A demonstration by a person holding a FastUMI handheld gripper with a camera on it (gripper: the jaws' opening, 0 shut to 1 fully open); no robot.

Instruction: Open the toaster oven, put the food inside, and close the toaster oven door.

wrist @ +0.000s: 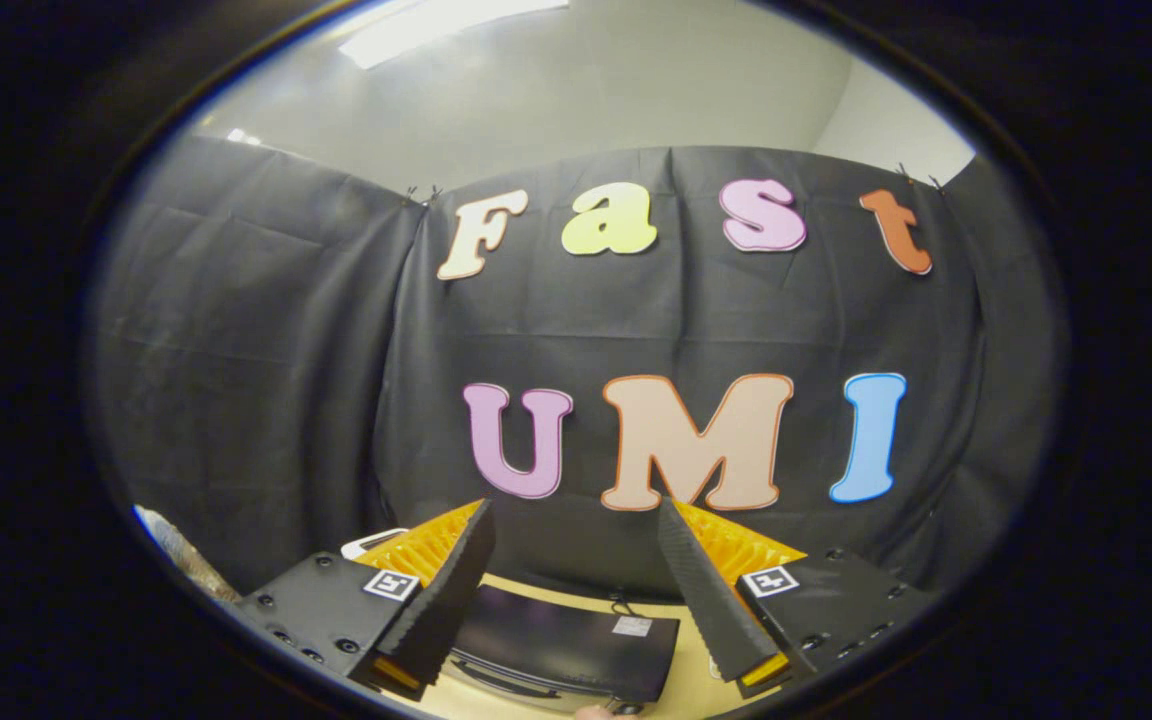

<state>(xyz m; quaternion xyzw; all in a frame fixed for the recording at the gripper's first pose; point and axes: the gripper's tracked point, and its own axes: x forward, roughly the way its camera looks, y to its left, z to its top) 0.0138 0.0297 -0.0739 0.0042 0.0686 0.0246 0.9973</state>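
Toaster oven [561,650] sits on the table [681,680], low between the fingers, seemingly closed. Gripper [574,515] is wide open, holding nothing. Opening seems not yet begun; next, lower toward the door handle.

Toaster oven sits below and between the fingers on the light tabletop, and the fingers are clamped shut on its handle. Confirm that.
Not quite. The toaster oven does sit below and between the fingers on the light tabletop, but the gripper view shows them spread apart, holding nothing.
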